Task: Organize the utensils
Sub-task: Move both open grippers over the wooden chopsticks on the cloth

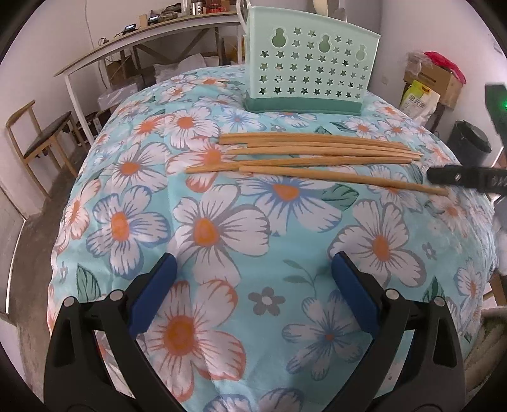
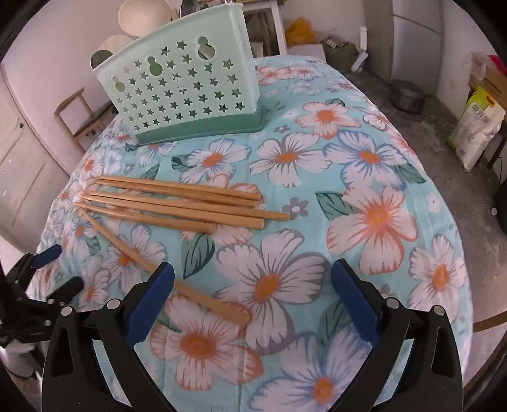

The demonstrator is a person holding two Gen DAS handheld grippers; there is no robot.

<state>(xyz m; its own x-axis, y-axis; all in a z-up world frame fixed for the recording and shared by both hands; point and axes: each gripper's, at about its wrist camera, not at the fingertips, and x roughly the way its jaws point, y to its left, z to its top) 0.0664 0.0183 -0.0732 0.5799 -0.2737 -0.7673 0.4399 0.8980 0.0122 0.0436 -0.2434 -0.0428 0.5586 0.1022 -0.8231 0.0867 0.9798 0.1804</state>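
Several wooden chopsticks (image 1: 317, 155) lie side by side on the floral cloth, in front of a mint-green holder (image 1: 310, 69) with star-shaped holes. My left gripper (image 1: 253, 269) hovers open over bare cloth, well short of them. One of my right gripper's fingers (image 1: 465, 179) reaches in by their right tips. In the right wrist view the bundle (image 2: 177, 202) lies ahead left, and the holder (image 2: 187, 88) stands behind it. One stray chopstick (image 2: 218, 305) runs diagonally under the left finger, and its end lies between the wide jaws of my right gripper (image 2: 253, 272). The left gripper (image 2: 58, 271) shows at the left edge, open.
The floral cloth (image 1: 221, 228) covers a table that drops off on all sides. Beyond it are a wooden chair (image 1: 38, 139), a long white bench (image 1: 142, 41), a black bin (image 1: 469, 142), and boxes and a bag (image 2: 475, 126). White spoon-like shapes (image 2: 142, 16) rise behind the holder.
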